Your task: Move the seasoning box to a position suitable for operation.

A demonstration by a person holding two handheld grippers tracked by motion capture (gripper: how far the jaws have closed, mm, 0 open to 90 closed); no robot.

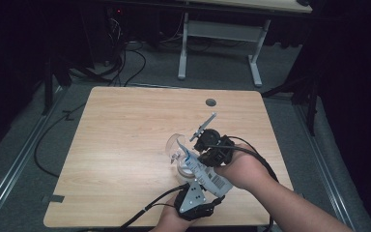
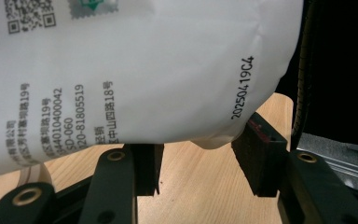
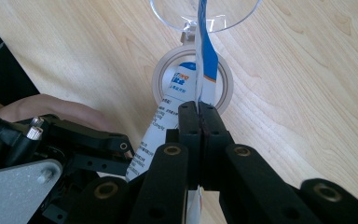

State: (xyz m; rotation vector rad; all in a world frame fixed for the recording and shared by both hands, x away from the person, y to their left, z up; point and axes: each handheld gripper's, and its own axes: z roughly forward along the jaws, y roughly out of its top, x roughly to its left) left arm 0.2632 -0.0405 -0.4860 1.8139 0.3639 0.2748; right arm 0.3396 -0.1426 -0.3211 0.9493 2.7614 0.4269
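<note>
From the high view, the white pouch (image 1: 206,175) lies slanted between my two hands near the front edge of the table (image 1: 125,145), its long axis running from my left gripper (image 1: 193,200) at the lower end up toward the clear container (image 1: 178,145) with its open lid; my right gripper (image 1: 211,151) sits at the upper end, the nearer one to that container. From the left gripper view, the pouch (image 2: 135,74) hangs just ahead of and above my jaws, its lower edge meeting them; they stand partly apart, and I cannot tell whether the pads actually press on it. From the right gripper view, my right gripper (image 3: 199,116) is clamped flat on the thin edge of the pouch (image 3: 186,84), whose blue-printed top points straight ahead over the round opening of the container (image 3: 193,84) on the wood. I judge the coming move turns on keeping that top end lined up over the opening.
</note>
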